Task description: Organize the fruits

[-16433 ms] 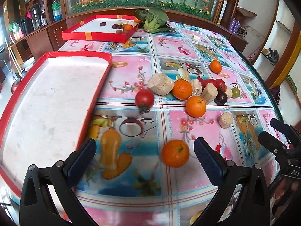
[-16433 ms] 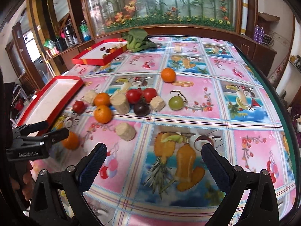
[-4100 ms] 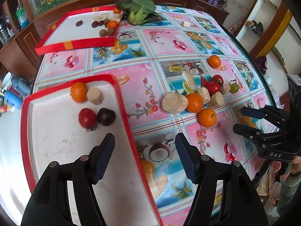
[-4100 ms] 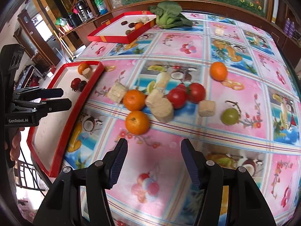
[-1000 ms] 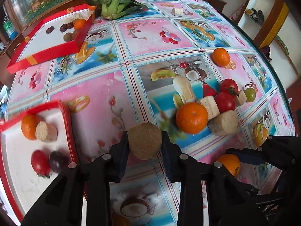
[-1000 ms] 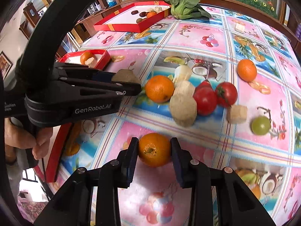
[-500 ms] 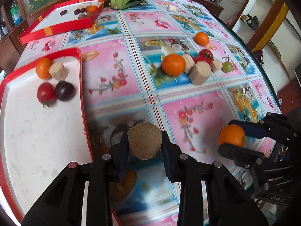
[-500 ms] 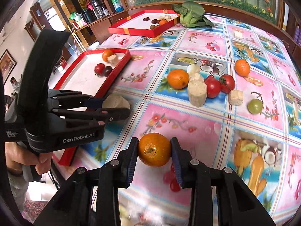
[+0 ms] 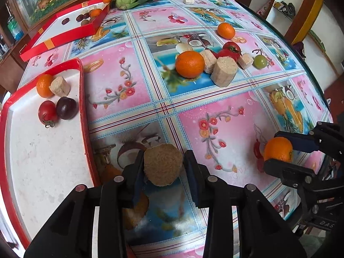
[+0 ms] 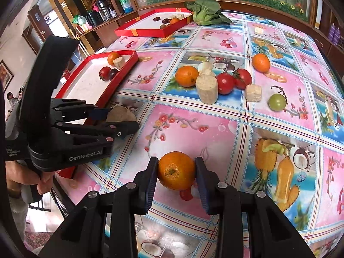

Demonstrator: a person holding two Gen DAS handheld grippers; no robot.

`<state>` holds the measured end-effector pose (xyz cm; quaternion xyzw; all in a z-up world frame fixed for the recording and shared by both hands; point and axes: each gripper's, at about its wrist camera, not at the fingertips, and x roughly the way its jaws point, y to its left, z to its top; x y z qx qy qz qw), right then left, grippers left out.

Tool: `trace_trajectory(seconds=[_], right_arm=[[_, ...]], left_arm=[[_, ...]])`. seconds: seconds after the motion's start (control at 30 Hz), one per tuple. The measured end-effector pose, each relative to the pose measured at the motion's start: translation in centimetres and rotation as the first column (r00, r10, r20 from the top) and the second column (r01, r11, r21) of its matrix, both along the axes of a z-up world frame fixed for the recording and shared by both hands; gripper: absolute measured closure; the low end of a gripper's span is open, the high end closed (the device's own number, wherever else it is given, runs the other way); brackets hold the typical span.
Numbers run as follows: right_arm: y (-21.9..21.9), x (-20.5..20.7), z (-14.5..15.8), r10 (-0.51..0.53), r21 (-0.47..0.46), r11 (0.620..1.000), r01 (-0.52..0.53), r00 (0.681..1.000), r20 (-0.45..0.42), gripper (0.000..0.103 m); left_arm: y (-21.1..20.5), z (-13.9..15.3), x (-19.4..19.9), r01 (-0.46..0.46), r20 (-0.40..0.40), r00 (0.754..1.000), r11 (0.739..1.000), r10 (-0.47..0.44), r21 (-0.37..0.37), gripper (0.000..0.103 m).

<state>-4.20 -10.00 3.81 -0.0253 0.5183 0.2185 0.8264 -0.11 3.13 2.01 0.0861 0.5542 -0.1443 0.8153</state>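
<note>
The left gripper (image 9: 163, 167) has its jaws clenched on a tan corn-cob chunk (image 9: 162, 164), carried above the worktop (image 9: 225, 129) just beside the right rim of the near red tray (image 9: 86, 116). The right gripper (image 10: 176, 172) grasps an orange (image 10: 176, 171) between its jaws, stem end facing the camera, clear of the flowered oilcloth and well to the right of the tray. A hand (image 10: 28, 178) is wrapped around the left gripper's handle at the worktop's edge. Inside the near tray, bunched in its far corner, sit a small orange (image 9: 44, 85), a cob piece (image 9: 60, 86) touching it, a red tomato (image 9: 47, 113) and a dark plum (image 9: 66, 108) side by side. Out in the middle of the worktop lies the loose heap: a big orange (image 9: 189, 64), a thick cob section (image 9: 224, 73) just beside it, two red tomatoes (image 10: 234, 80) touching, a small pale cube-like piece (image 10: 253, 92), and a green round fruit (image 10: 277, 101) a little apart. A lone tangerine (image 10: 261, 62) rests farther back. At the far side a second red tray (image 10: 150, 31) holds a few small dark and orange fruits, and a leafy green vegetable (image 10: 206, 10) lies just beside it.
</note>
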Motion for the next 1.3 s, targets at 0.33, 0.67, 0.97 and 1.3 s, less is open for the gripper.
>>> trace_trajectory(seconds=[0.33, 0.67, 0.97, 1.3], right_arm=[[0.2, -1.1, 0.8, 0.001, -0.023, 1.0, -0.001, 1.0, 0.022, 0.068], [0.3, -2.0, 1.1, 0.002, -0.009, 1.0, -0.001, 0.999, 0.034, 0.068], [0.9, -3.3, 2.4, 0.018, 0.027, 0.999, -0.02, 0.997, 0.073, 0.068], [4.9, -3.3, 1.6, 0.106, 0.018, 0.994, -0.107, 0.993, 0.046, 0.068]], left_arm=[[1.2, 2.0, -1.9, -0.005, 0.03, 1.0, 0.996, 0.008, -0.083, 0.073], [3.5, 4.3, -2.9, -0.033, 0.032, 0.999, 0.994, 0.036, -0.103, 0.073], [7.2, 7.9, -4.4, -0.084, 0.075, 0.993, 0.991, 0.092, -0.104, 0.073], [12.0, 7.2, -3.6, -0.18, 0.058, 0.98, 0.977, 0.188, -0.116, 0.073]])
